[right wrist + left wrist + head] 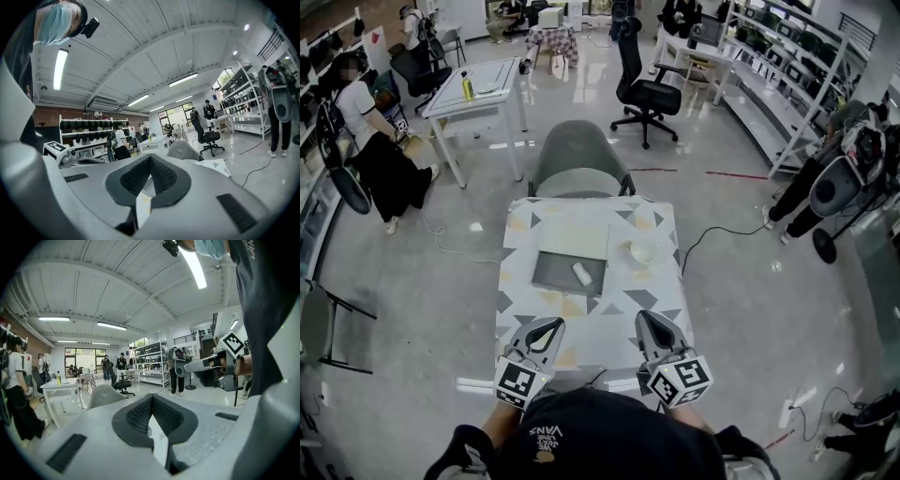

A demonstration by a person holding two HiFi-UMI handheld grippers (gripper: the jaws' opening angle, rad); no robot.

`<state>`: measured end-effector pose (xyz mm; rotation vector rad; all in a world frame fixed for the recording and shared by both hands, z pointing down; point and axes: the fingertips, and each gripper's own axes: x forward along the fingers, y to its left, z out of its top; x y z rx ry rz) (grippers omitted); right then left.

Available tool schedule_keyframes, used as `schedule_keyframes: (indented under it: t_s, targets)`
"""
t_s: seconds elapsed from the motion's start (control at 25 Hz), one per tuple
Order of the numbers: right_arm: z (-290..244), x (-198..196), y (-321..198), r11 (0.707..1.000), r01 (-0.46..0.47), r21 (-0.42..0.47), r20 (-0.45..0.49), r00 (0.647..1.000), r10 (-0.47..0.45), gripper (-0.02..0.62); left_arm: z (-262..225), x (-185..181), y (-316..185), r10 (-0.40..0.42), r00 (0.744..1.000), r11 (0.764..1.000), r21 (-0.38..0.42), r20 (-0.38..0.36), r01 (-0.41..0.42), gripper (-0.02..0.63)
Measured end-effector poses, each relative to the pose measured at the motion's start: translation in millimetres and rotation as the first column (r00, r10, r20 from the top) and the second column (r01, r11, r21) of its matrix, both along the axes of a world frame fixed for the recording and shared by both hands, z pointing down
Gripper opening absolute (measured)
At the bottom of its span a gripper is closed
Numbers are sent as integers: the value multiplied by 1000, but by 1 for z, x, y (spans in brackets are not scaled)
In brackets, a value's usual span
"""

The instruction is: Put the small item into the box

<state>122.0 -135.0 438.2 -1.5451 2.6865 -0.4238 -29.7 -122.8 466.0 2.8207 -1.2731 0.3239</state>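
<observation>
With jaws shut and empty, left gripper (555,325) sits nearer than right gripper (644,317) to the small item (581,274), which apparently lies slantwise in the box (551,274) beyond.

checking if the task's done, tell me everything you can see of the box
The box lies flat and open at the middle of the patterned table: a shallow dark grey tray, with what looks like a pale lid folded back on its far side. A small white oblong item lies inside the tray. Nothing else touches it. Material unclear.

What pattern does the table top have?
Table top: white with grey and yellow triangles; head view.
</observation>
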Motion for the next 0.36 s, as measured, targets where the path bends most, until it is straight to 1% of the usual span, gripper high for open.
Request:
schedule_keyframes:
  t_s: [0.36]
  targets:
    - [0,-3,-5,1000,7,-2,6,1000,-7,0,0,-2,-1,-13,1000,1000,-4,0,14,6]
